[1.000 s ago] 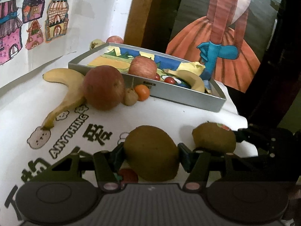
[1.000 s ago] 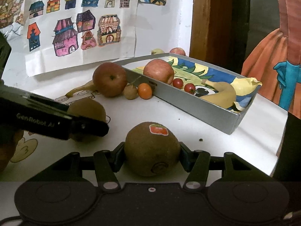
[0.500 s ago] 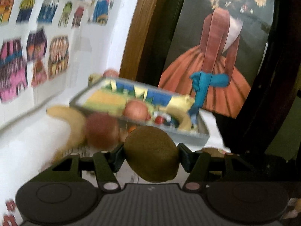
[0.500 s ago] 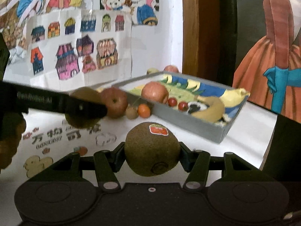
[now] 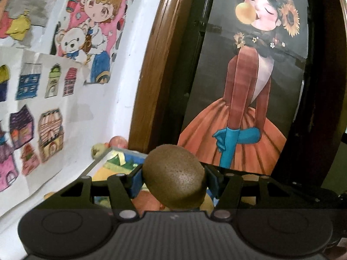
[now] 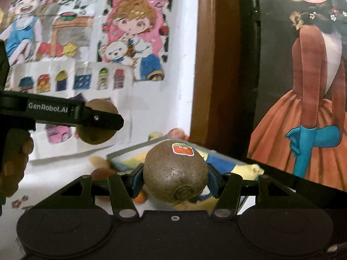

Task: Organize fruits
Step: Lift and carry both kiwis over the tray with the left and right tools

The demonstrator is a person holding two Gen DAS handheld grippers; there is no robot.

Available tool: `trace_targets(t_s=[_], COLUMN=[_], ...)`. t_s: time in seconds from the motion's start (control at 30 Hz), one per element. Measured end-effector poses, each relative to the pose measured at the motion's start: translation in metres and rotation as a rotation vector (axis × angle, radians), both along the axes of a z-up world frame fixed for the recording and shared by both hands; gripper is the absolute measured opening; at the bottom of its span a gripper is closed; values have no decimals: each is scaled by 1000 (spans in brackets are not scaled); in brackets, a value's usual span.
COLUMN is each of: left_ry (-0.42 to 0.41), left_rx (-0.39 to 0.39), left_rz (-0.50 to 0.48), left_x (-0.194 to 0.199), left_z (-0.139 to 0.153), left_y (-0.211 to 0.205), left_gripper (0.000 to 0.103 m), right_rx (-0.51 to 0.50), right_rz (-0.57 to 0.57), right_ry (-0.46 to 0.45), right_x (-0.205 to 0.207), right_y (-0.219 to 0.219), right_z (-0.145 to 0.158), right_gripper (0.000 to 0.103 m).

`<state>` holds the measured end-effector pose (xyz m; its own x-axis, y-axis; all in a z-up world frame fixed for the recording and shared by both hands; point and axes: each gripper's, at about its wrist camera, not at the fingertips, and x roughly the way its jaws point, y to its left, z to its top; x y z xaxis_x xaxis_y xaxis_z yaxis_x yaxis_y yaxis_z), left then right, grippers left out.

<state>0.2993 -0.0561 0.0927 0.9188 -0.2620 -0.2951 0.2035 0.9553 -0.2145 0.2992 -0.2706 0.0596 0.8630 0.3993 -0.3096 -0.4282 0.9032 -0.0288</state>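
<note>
Carry step: left claw grips plain brown fuzzy kiwi, right claw grips stickered brown kiwi. Next, prob.: lower both into grey tray w/ colourful liner, then release.

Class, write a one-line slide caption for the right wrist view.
Right gripper holds a stickered kiwi above the tray; left gripper lifts another.

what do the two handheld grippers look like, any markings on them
Both are matte black. The right gripper has angular linkage arms with silver pivot pins, blue pads and two round discs on its body. The left gripper matches, with a ribbed grey centre panel; its side reads GenRobot.AI in white. No cables or sleeves visible.
</note>
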Motion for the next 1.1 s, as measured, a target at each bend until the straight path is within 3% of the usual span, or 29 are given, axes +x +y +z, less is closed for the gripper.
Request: trace_targets(t_s=[0.3, 0.63, 1.1], left_ry=[42, 109, 163], left_rx=[-18, -21, 10], left_rz=[-22, -37, -85], left_x=[52, 87, 112], left_z=[-31, -71, -99], left_y=[-20, -37, -60], left_gripper=[63, 63, 63], right_rx=[24, 7, 10], right_rz=[-76, -117, -154], right_ry=[8, 88, 160], right_x=[51, 85, 101], right_y=[-15, -28, -38], right_z=[-12, -50, -88], right_gripper=[59, 59, 59])
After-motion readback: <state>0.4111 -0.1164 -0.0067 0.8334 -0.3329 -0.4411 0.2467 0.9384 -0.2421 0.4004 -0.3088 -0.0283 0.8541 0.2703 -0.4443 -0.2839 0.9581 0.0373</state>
